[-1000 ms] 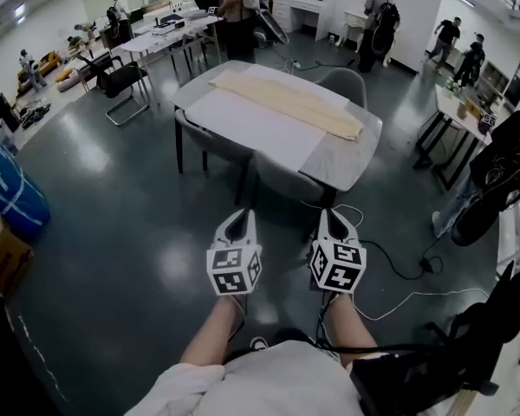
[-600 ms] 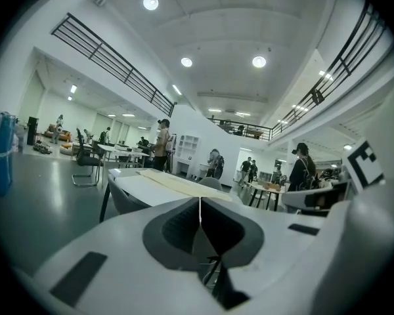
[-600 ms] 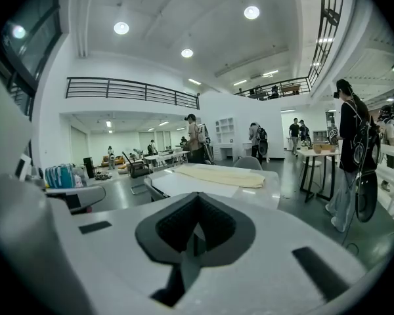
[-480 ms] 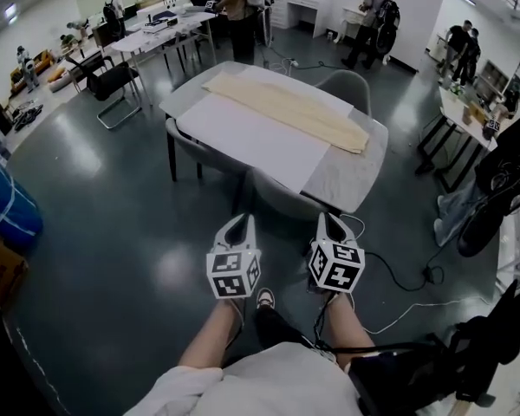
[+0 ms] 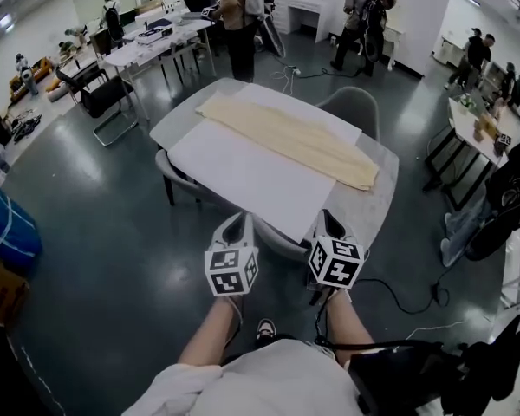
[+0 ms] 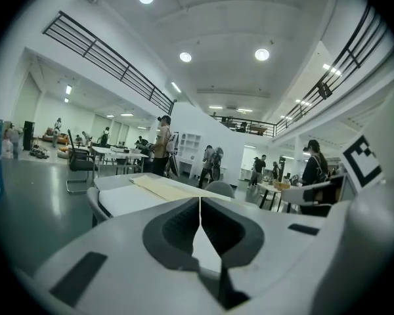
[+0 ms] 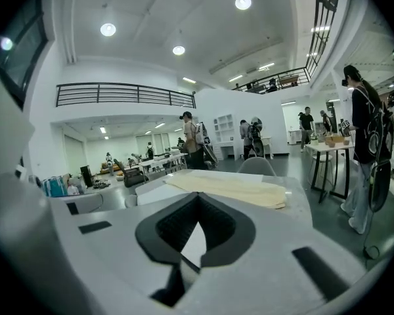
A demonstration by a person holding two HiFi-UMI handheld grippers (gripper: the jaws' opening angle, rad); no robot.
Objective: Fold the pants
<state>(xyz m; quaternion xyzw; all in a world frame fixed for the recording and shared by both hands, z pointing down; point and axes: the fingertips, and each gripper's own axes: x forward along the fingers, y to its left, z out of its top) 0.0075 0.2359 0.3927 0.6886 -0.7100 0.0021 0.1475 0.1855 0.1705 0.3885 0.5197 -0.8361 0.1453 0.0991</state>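
Tabletop [image 5: 362, 208]: grey, rounded corners, set diagonally in the head view, with the person standing at its near edge.

White sheet [image 5: 243, 176]: covers the near-left part of the tabletop, flat.

Pants [image 5: 288, 137]: pale cream, laid out flat and full length in one long narrow strip. They run diagonally along the far side of the tabletop, from the far-left corner to the right edge, along the far edge of the white sheet. A faint line runs lengthwise down the strip. The fabric is smooth and no fold across it can be seen. Nothing touches them.

Arms: both forearms are bare and stretched forward, side by side and roughly parallel.

Left gripper [image 5: 235, 222]: held at the near edge of the tabletop, pointing toward it and tipped slightly down, well short of the pants. Its fingers are pressed together, with nothing between them.

Right gripper [image 5: 328, 218]: just beside the left gripper, in the same pose. Its fingers also meet at the tips and hold nothing.
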